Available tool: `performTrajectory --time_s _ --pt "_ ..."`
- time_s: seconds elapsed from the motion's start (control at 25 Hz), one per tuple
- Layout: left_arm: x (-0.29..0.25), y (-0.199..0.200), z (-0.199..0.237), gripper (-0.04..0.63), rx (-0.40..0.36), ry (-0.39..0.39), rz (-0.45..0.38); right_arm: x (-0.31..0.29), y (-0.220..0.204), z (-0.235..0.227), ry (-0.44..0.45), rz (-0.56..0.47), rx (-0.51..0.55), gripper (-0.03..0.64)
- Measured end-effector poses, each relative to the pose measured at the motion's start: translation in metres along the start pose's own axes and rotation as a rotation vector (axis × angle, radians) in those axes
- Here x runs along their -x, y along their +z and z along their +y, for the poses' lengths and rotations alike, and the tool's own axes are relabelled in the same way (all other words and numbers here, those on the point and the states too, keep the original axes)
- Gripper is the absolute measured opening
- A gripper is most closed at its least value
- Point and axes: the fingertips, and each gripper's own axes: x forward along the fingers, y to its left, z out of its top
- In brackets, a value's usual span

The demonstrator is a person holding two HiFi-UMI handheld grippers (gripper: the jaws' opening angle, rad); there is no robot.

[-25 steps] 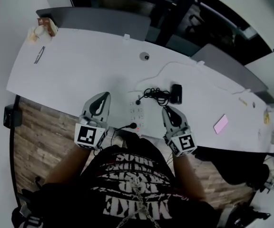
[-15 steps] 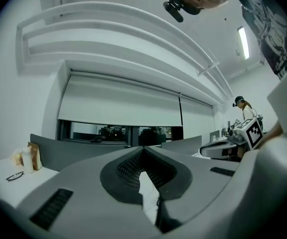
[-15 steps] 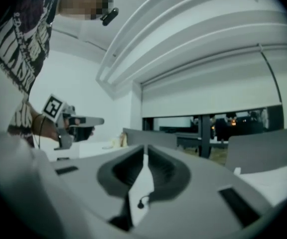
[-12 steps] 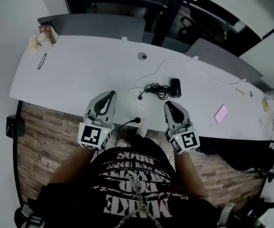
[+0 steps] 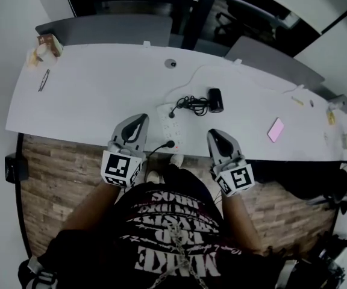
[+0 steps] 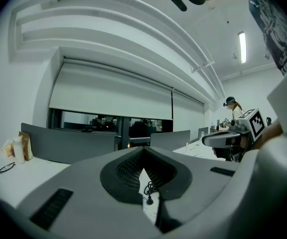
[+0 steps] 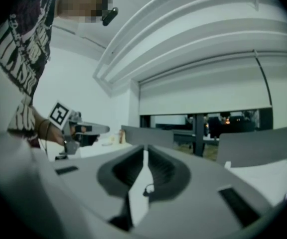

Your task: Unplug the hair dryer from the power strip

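Both tools, the left gripper [image 5: 138,121] and the right gripper [image 5: 213,133], are held empty at the near edge of the table [image 5: 89,95], jaws together; the right jaws have just been closing on nothing. The hair dryer [image 5: 215,100] is laid beyond the power strip [image 5: 168,125], its plug [image 5: 172,114] apparently still seated. The plug is judged small, rigid and tightly held: its body should be pinched, not the limp cord [image 5: 191,104]. A pink flat item [image 5: 275,129] is set well aside.

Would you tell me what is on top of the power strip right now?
A black plug sits at the power strip's far end, its cord running to the hair dryer. Whether its pins are in a socket is hidden beneath it.
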Motion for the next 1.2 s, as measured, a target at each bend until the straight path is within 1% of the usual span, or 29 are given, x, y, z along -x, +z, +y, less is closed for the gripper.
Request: performTrajectory --time_s 0.2,0.36,0.48,0.6,0.68,0.84,0.88,0.92,0.96,1.04,1.12,1.2 --pt "-0.005 -0.011 -0.006 0.023 0.010 -0.007 0.021 0.002 -0.006 -0.003 -0.004 0.014 -0.005 0.048" --pt "-0.013 -0.028 -0.006 0.023 0.027 -0.001 0.056 -0.005 -0.015 -0.007 0.022 0.036 -0.007 0.048" --pt "-0.023 -0.051 -0.005 0.023 0.048 0.008 0.099 -0.018 -0.030 -0.014 0.057 0.061 -0.020 0.048" --pt "-0.039 -0.093 -0.006 0.023 0.088 0.024 0.182 -0.041 -0.054 -0.013 0.125 0.099 -0.084 0.048" --pt "-0.052 -0.128 -0.009 0.023 0.095 0.025 0.253 -0.061 -0.072 -0.007 0.186 0.133 -0.122 0.048" --pt "-0.072 -0.200 -0.010 0.023 0.086 0.054 0.409 -0.107 -0.136 0.008 0.314 0.287 -0.142 0.051" --pt "-0.077 -0.217 -0.010 0.023 0.092 0.065 0.446 -0.118 -0.154 0.010 0.340 0.333 -0.155 0.067" --pt "-0.083 -0.233 -0.010 0.023 0.096 0.073 0.480 -0.127 -0.172 0.011 0.360 0.380 -0.170 0.131" --pt "-0.089 -0.247 -0.012 0.023 0.096 0.076 0.510 -0.136 -0.189 0.012 0.376 0.423 -0.183 0.160" --pt "-0.102 -0.272 -0.014 0.023 0.082 0.072 0.559 -0.154 -0.216 0.013 0.394 0.481 -0.202 0.161" --pt "-0.115 -0.288 -0.016 0.023 0.058 0.065 0.603 -0.171 -0.228 0.012 0.407 0.498 -0.227 0.161" --pt "-0.124 -0.297 -0.019 0.023 0.037 0.050 0.631 -0.184 -0.228 0.010 0.410 0.481 -0.239 0.160"
